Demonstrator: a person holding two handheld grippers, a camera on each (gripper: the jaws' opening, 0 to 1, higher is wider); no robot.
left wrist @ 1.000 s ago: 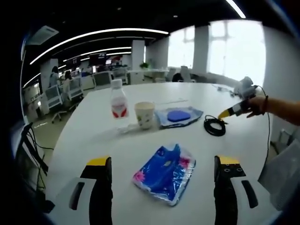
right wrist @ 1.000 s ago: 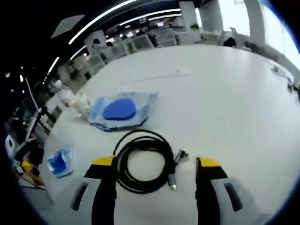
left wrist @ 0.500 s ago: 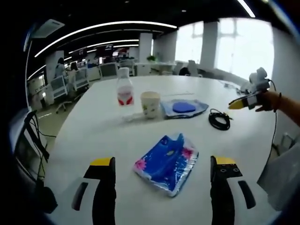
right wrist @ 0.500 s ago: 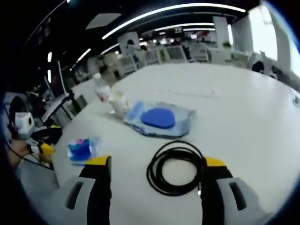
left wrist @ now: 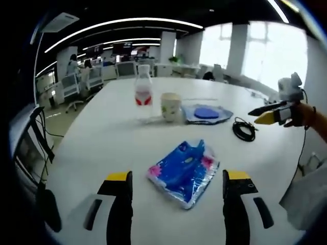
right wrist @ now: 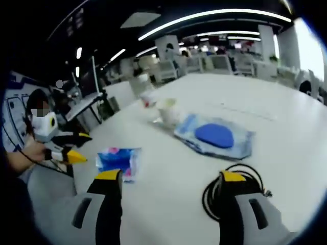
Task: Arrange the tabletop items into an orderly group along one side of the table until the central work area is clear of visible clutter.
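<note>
In the left gripper view, the left gripper (left wrist: 176, 186) sits low over the near edge of a white table (left wrist: 97, 148), its two black jaws with yellow tips spread wide apart and holding nothing. Between and just beyond the jaw tips lies a flat blue plastic packet (left wrist: 183, 172) with pink patches, resting on the table at a slant. Farther off stand a paper cup (left wrist: 170, 106) and, to its left, a clear plastic bottle (left wrist: 143, 92) with a red label and white cap, both upright and near each other. Just right of the cup lies a clear pouch holding a blue pad (left wrist: 207, 113). Right of that is a coiled black cable (left wrist: 244, 130). At the right edge, a person's hand holds the right gripper (left wrist: 266, 115) above the table, its yellow tips pointing left, near the cable.

In the right gripper view, the right gripper (right wrist: 171, 177) is also spread open and empty above the table (right wrist: 168, 204). The black cable coil (right wrist: 232, 189) lies just beside and partly behind the right jaw. Beyond it is the pouch with the blue pad (right wrist: 215, 136), then the cup (right wrist: 167, 111) and the blurred bottle (right wrist: 148, 98). The blue packet (right wrist: 117, 160) lies near the left jaw. At far left, the left gripper (right wrist: 69, 153) is held at the table's edge.
</note>
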